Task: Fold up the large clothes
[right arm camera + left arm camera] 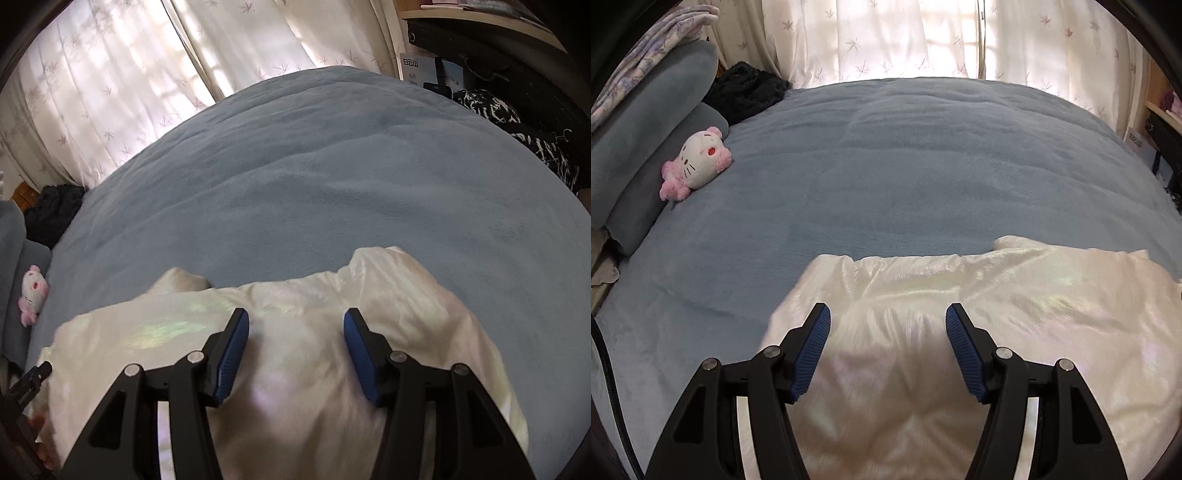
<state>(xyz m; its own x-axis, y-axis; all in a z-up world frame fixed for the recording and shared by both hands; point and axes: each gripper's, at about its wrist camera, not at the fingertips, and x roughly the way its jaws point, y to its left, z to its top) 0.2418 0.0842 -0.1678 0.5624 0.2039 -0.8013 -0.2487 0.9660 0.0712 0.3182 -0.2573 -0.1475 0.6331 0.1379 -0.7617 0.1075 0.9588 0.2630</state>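
A white, shiny, furry garment [1034, 295] lies crumpled on the near part of the blue-grey bed cover [886, 166]. My left gripper [888, 314] hovers over the garment's left part with its blue pads [816, 350] well apart and nothing pinched between them. In the right wrist view the same garment [147, 332] spreads under my right gripper [295, 317], whose jaws also stand apart above the fabric. The near edge of the garment is hidden under both grippers. A hand [44, 454] with a black tool part shows at the lower left of the right wrist view.
A pink and white plush toy [696, 162] leans on grey pillows [646, 147] at the left. Dark clothing [746, 88] lies at the far left corner. Pale curtains [886, 37] hang behind the bed. A shelf with boxes [461, 66] and a black-and-white patterned item [517, 125] stand at the right.
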